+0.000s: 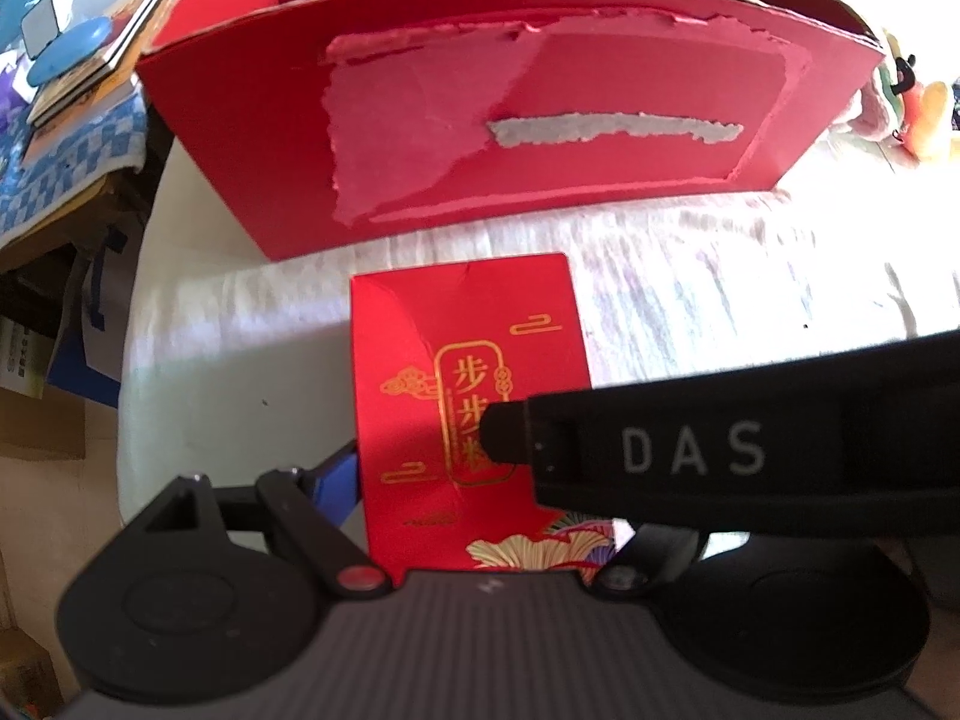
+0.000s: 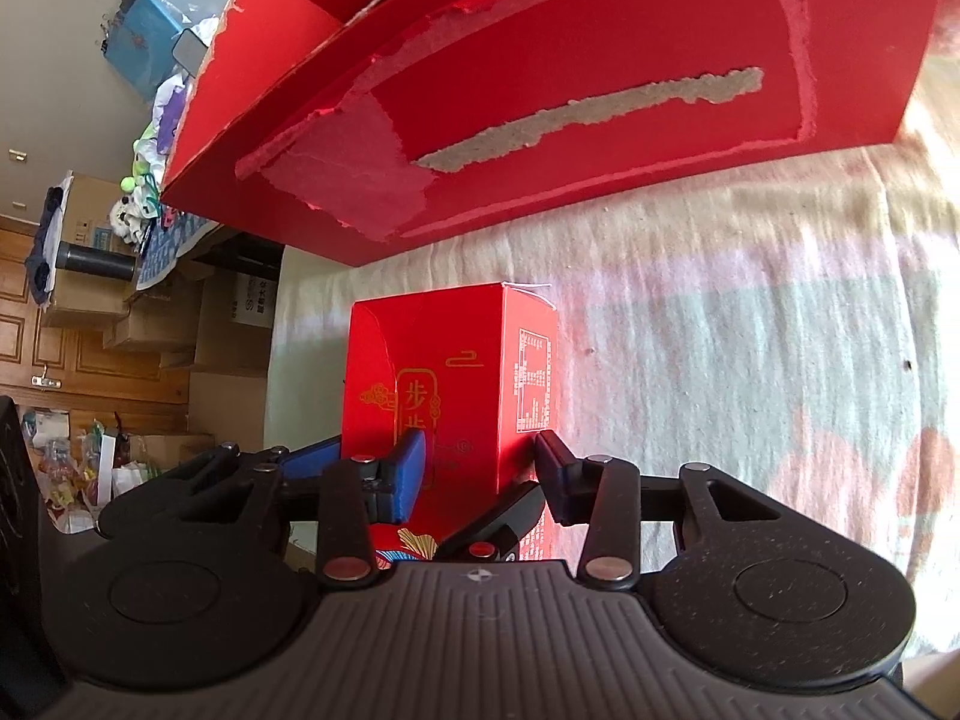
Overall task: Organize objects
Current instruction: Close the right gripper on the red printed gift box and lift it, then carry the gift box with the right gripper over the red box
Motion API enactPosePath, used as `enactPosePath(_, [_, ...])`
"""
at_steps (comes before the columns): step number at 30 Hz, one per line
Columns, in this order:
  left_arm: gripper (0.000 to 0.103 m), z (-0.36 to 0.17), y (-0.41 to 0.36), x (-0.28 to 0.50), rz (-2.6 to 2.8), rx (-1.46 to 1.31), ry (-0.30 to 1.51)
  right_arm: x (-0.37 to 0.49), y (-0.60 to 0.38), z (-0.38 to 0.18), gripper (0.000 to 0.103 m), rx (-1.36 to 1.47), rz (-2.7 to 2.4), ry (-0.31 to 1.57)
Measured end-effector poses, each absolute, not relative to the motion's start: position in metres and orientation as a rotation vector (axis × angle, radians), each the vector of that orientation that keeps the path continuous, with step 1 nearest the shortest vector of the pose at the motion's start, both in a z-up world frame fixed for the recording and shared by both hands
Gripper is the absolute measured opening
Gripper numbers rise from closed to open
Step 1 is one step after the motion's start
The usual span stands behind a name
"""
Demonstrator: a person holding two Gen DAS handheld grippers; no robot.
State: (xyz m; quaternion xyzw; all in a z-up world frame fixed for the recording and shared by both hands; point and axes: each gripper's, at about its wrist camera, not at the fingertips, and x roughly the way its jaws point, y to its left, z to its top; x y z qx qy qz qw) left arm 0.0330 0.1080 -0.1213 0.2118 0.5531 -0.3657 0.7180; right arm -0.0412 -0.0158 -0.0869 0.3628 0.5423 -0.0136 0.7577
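A small red box with gold Chinese lettering point(image 1: 468, 372) stands on a pale cloth point(image 1: 720, 276), in front of a large open red cardboard box with torn paper on its side point(image 1: 480, 120). My left gripper point(image 1: 474, 498) is closed around the small box at its lower part; the left blue finger point(image 1: 336, 480) presses its left side. My right gripper's finger, marked DAS point(image 1: 690, 450), crosses in from the right. In the right wrist view my right gripper point(image 2: 480, 468) grips the same small box point(image 2: 456, 360) between its blue pads point(image 2: 411, 468), below the large box point(image 2: 540, 90).
Stuffed toys point(image 1: 912, 102) lie at the far right of the cloth. Left of the bed, a checked cloth holds books and a blue disc point(image 1: 78, 48). Cardboard cartons point(image 2: 228, 324) and a wooden door point(image 2: 24, 300) stand at the left.
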Motion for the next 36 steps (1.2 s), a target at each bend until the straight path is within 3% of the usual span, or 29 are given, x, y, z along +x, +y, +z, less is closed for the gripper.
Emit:
enactPosePath(15, [0.08,-0.108,0.086,0.004,-0.747,0.492,1.202,-0.06,-0.044,-0.076,0.041,0.793,0.036,1.176])
enactPosePath(36, [0.08,-0.049,0.007,-0.062,-0.833,0.543,1.115,-0.109,-0.133,-0.031,0.039,0.779,0.117,1.111])
